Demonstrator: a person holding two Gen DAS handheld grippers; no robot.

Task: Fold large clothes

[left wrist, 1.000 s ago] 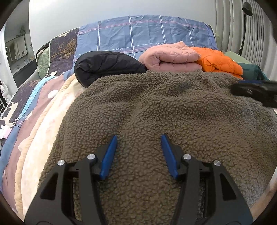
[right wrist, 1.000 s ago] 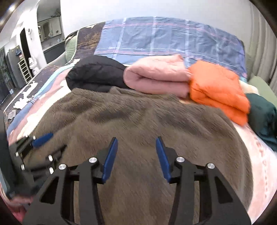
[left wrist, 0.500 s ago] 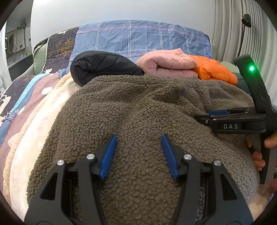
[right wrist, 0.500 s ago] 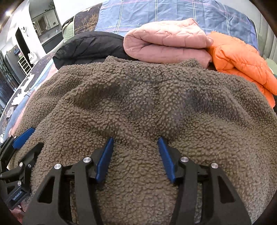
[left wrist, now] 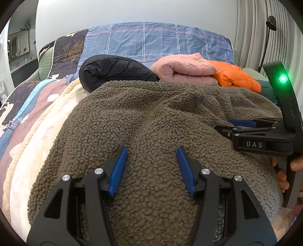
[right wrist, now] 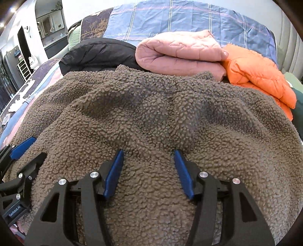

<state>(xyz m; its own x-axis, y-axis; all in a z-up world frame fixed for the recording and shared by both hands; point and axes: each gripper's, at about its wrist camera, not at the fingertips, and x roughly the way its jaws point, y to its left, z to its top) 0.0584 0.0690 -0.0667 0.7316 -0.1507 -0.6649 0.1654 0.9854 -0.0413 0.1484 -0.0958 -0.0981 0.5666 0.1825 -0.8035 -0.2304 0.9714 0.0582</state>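
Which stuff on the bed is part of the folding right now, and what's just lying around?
In the job:
brown fleece garment
left tool, open over the fleece
right tool, open over the fleece

Lying about:
black jacket
pink quilted bundle
orange puffer jacket
plaid pillow

Bedroom with a bed (left wrist: 36, 121) filling most of both views, under soft daylight.

A plain white wall (left wrist: 132, 13) is rising behind a blue plaid pillow (left wrist: 155, 43), which is leaning beside a dark pillow with a gold tree print (left wrist: 68, 51). A striped, patterned bedspread (left wrist: 24, 106) is covering the mattress. Pale pleated curtains (left wrist: 251, 32) are hanging at the right, with a black lamp on a thin stem (left wrist: 269, 28) standing in front of them. At the left, a doorway (right wrist: 24, 41) is opening onto a darker space, a white shelf rack (right wrist: 23, 69) is standing beside it, and an arched opening (right wrist: 52, 22) is showing a counter.
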